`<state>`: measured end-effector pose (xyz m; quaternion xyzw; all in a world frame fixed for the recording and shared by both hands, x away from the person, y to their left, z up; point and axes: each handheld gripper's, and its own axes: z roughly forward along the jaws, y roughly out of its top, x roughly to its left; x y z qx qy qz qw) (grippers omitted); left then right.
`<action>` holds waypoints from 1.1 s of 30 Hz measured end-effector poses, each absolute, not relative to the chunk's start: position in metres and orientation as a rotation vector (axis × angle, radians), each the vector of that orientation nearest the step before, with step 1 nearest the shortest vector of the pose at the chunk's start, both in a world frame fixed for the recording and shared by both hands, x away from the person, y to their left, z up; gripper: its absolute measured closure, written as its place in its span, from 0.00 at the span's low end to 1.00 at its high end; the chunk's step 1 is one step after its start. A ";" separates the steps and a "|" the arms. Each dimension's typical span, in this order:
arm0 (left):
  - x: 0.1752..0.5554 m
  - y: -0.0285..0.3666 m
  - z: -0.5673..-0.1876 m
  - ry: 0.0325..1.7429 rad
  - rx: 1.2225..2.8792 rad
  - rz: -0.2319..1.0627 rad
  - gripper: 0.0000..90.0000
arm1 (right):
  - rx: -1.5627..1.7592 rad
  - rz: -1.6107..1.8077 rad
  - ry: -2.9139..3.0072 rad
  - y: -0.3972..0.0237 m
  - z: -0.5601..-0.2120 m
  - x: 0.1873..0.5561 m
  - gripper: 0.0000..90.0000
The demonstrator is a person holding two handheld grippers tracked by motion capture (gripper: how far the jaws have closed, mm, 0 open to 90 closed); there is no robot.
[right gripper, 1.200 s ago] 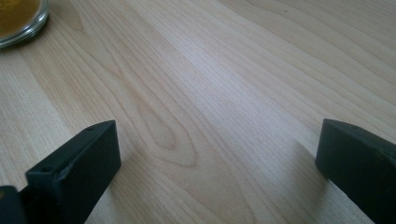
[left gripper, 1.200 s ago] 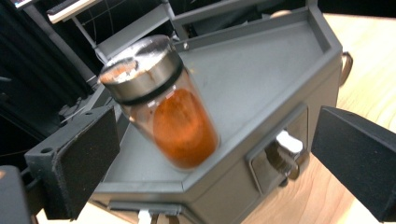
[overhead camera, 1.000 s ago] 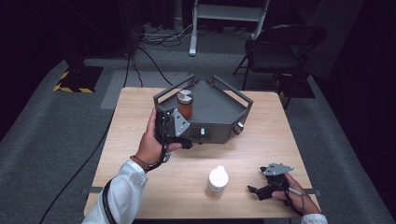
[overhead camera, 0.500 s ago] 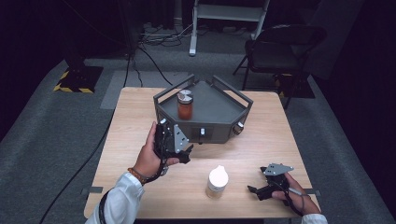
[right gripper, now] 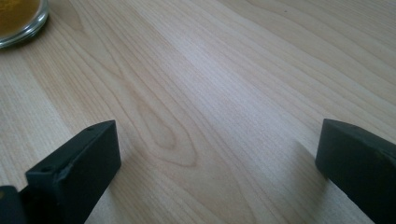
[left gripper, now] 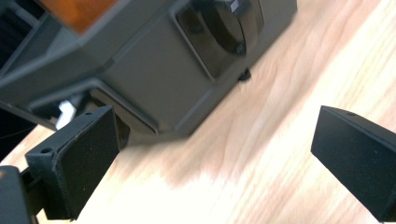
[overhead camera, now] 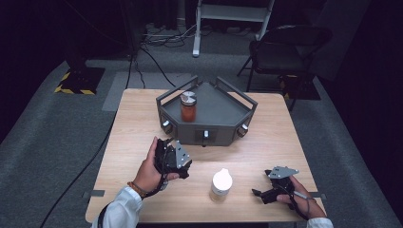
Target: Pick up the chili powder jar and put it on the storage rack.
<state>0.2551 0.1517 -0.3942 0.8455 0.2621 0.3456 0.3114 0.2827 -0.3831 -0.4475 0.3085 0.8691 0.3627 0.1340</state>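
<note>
High view count: one grey tray (overhead camera: 223, 111), one amber jar (overhead camera: 188, 107), one white bottle (overhead camera: 221, 185), two tools, one counter (overhead camera: 138, 123).
Amber jar: upright inside the tray, at the tray's 9 o'clock side, silver lid on.
Tray: at the counter's 12 o'clock, three knobs along its front wall.
White bottle: standing on the counter at about 6 o'clock, between the two tools, touching neither.
Left tool (overhead camera: 183, 166): held in the left hand (overhead camera: 149, 171) at the counter's 8 o'clock, just off the tray's front wall, grey plate up, tilted toward the tray.
Left tool state: jaws spread wide with nothing between them; the left gripper view (left gripper: 210, 154) looks at the tray's wall and a black knob (left gripper: 222, 32).
Right tool (overhead camera: 260, 194): at the counter's 5 o'clock, low over the wood, pointing to 9 o'clock toward the bottle.
Right tool state: jaws wide apart over bare wood in the right gripper view (right gripper: 215, 158).
</note>
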 end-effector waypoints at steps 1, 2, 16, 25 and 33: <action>0.254 0.152 -0.396 0.692 2.237 0.917 0.01 | 0.894 1.052 2.519 -0.383 -0.448 0.283 0.00; 0.253 0.152 -0.398 0.692 2.241 0.922 0.01 | 0.894 1.052 2.520 -0.383 -0.448 0.283 0.00; 0.245 0.172 -0.417 0.769 2.280 0.884 0.01 | 0.894 1.052 2.519 -0.383 -0.448 0.283 0.00; 0.242 0.187 -0.430 0.826 2.282 0.837 0.01 | 0.894 1.051 2.520 -0.383 -0.448 0.283 0.00; 0.242 0.203 -0.438 0.912 2.267 0.777 0.01 | 0.894 1.051 2.519 -0.383 -0.448 0.283 0.00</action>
